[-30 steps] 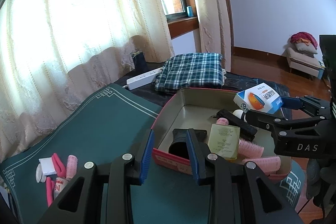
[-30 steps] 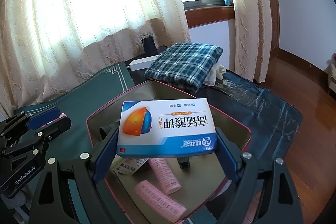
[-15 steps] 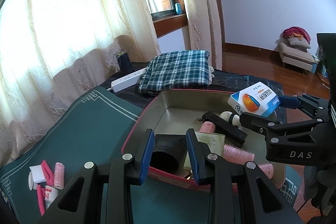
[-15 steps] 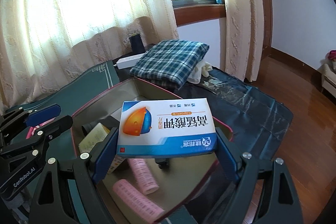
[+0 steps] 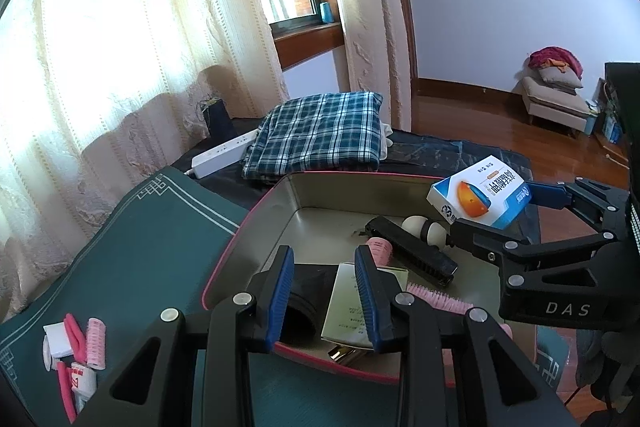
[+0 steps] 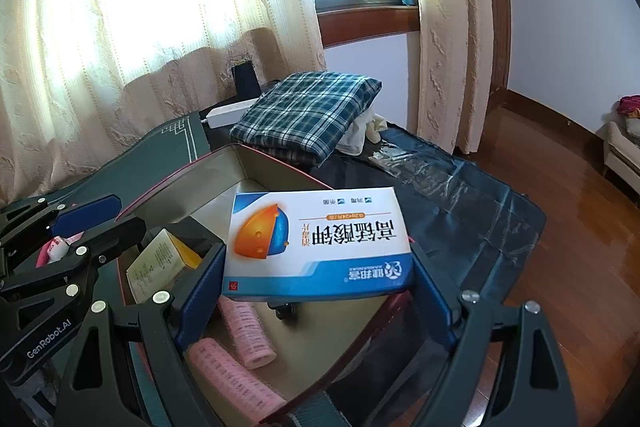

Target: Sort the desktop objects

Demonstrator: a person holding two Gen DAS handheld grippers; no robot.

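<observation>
A dark green mat (image 5: 132, 239) covered the table beneath cream curtains (image 5: 120, 27) and a wood-framed window, with wooden floor off to the right. The right gripper (image 6: 318, 267) pointed down at a slant over a pink-rimmed tin box (image 5: 256, 223), its two blue pads clamped on the short ends of a blue-and-white medicine box (image 6: 320, 243), which hung level above the tin's inside. The left gripper (image 5: 324, 295) slanted down over the tin's near rim with its jaws narrow and nothing pressed between them; a black cup-like thing (image 5: 304, 303) and a pale leaflet box (image 5: 344, 303) lay below the gap. In the tin three pink hair rollers could be counted: one (image 5: 380, 247) beside a black comb-like bar (image 5: 412, 251) in the left wrist view, and two (image 6: 248, 331) lying side by side in the right wrist view. A white-and-black round item (image 5: 424, 229) sat behind the bar, partly hidden by the right gripper's finger. On the mat at the lower left lay a small heap (image 5: 76, 343): one more pink roller, pink clips, a white square pad and a tube, cut off by the picture's edge and hard to count. Farther back were a folded plaid cloth (image 5: 320, 139), one white power strip (image 5: 222, 153) and a dark container (image 5: 216, 117). No hand showed in either view.
</observation>
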